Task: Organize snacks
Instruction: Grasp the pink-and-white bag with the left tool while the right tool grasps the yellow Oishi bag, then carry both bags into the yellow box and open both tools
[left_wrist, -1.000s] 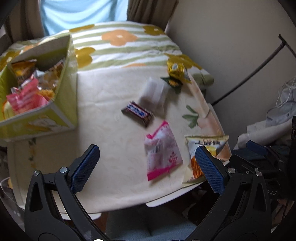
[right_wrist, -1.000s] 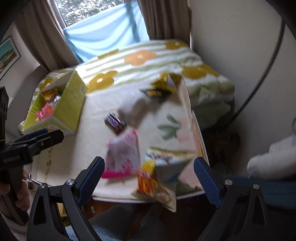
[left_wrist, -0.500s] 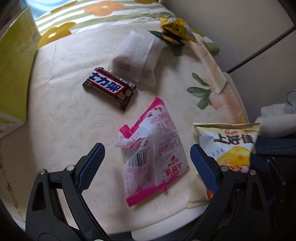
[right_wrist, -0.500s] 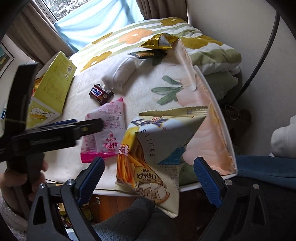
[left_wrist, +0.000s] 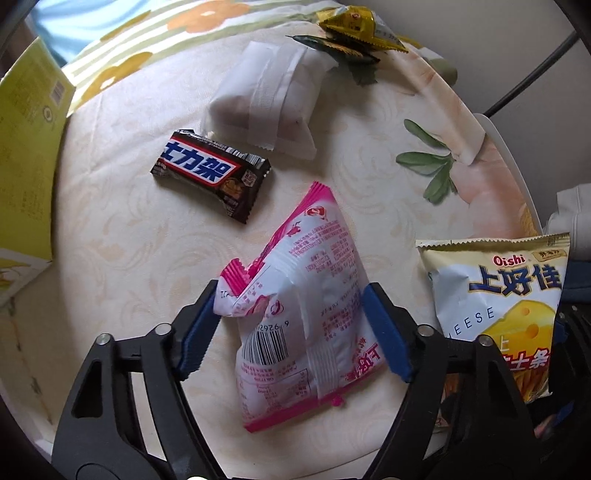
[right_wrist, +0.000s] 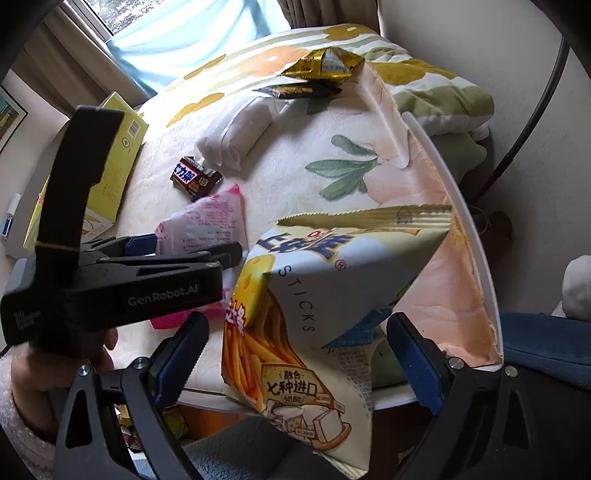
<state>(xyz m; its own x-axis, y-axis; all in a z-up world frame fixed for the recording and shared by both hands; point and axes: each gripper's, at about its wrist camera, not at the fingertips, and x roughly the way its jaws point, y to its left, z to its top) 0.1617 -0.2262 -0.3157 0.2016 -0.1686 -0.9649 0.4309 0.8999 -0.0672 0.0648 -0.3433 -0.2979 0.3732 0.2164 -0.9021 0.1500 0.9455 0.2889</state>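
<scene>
A pink and white snack bag (left_wrist: 306, 258) lies on the cream tablecloth near the table's front edge. My left gripper (left_wrist: 291, 295) straddles it, jaws closing, and both blue pads press its puffed sides. The right wrist view shows that gripper (right_wrist: 221, 254) from the side over the same bag (right_wrist: 207, 221). A yellow cheese-sticks bag (right_wrist: 314, 288) hangs partly over the table's edge, and it also appears at the right of the left wrist view (left_wrist: 506, 295). My right gripper (right_wrist: 298, 325) stands open around its lower half, pads apart from it.
A dark chocolate bar (left_wrist: 210, 173), a white packet (left_wrist: 269, 99) and a gold packet (left_wrist: 354, 22) lie farther back. A yellow-green box (left_wrist: 26, 166) stands at the left. The table's white rim (right_wrist: 461, 214) curves along the right. A hand (right_wrist: 55, 369) holds the left gripper.
My left gripper came down over the pink bag and its jaws narrowed until they met the bag's sides. My right gripper sank toward the cheese-sticks bag, still wide.
</scene>
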